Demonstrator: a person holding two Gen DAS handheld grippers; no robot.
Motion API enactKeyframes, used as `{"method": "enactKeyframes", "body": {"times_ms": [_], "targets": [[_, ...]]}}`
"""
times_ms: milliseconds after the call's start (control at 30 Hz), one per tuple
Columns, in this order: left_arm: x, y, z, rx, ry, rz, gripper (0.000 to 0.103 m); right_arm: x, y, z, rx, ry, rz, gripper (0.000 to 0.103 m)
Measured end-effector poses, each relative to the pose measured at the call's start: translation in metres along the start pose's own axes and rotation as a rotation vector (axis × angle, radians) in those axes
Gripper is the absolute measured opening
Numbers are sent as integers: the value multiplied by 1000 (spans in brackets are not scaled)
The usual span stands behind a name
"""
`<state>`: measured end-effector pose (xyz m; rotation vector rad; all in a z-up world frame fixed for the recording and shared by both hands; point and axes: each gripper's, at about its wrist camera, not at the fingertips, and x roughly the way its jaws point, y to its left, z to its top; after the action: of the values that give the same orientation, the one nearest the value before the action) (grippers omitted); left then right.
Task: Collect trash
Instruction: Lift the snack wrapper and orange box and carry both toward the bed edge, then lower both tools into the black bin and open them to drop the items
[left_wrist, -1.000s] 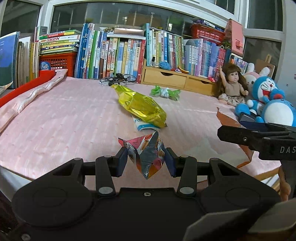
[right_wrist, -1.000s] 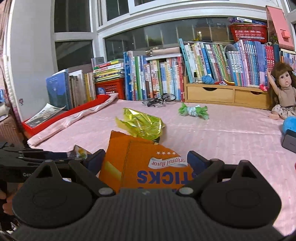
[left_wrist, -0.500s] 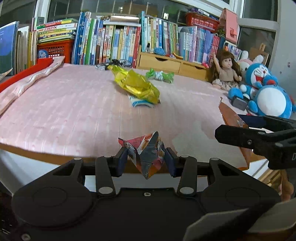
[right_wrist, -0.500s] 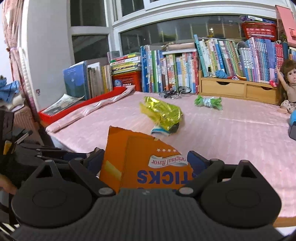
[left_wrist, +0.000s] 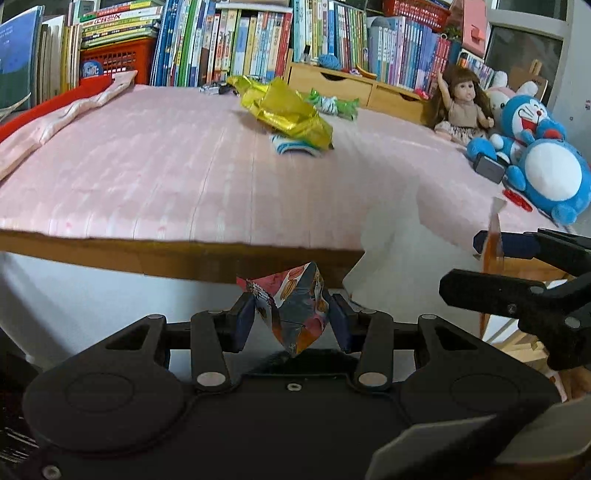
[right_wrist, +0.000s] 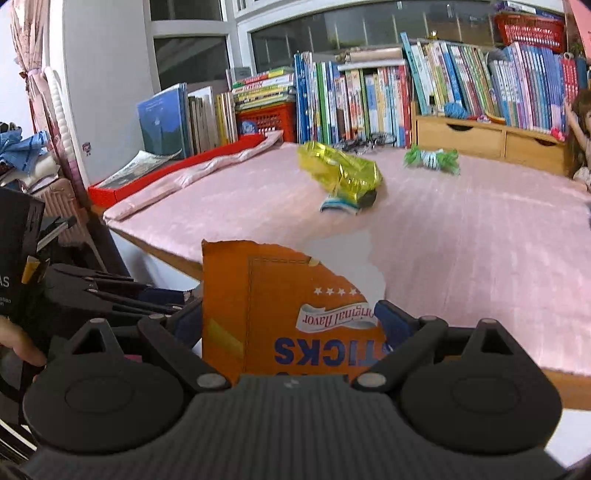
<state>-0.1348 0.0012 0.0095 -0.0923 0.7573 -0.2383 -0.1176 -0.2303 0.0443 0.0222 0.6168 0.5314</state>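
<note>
My left gripper (left_wrist: 291, 319) is shut on a crumpled colourful snack wrapper (left_wrist: 295, 310), held in front of the bed's front edge. My right gripper (right_wrist: 288, 321) is shut on a torn orange snack box (right_wrist: 280, 306) that stands upright between its pads; that box (left_wrist: 493, 247) shows edge-on at the right of the left wrist view. On the pink bed lie a yellow foil bag (left_wrist: 288, 109) over a small blue-and-white wrapper (left_wrist: 291, 147), and a green-and-white wrapper (left_wrist: 334, 104) farther back. The same yellow foil bag (right_wrist: 340, 173) and green-and-white wrapper (right_wrist: 432, 158) appear in the right wrist view.
Books (left_wrist: 236, 40) and a red basket (left_wrist: 110, 61) line the back of the bed (left_wrist: 147, 177). A wooden drawer unit (left_wrist: 354, 85), a doll (left_wrist: 461, 103) and blue plush toys (left_wrist: 543, 158) stand at the right. A folded pink cloth (left_wrist: 55, 122) lies along the left.
Both grippers have drawn back and sunk from over the bed to in front of its edge, each still holding its piece of trash. The litter on the bed has not moved.
</note>
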Motion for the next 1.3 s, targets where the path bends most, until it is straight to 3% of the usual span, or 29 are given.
{"method": "enactKeyframes", "body": {"times_ms": [867,1300], "targets": [[47,6,-49,-4,204,5,42,33,6,-56,-19,203,37,92],[65,3,-70,18,287,13,42,55,-3,-83,34,325,34,92]]}}
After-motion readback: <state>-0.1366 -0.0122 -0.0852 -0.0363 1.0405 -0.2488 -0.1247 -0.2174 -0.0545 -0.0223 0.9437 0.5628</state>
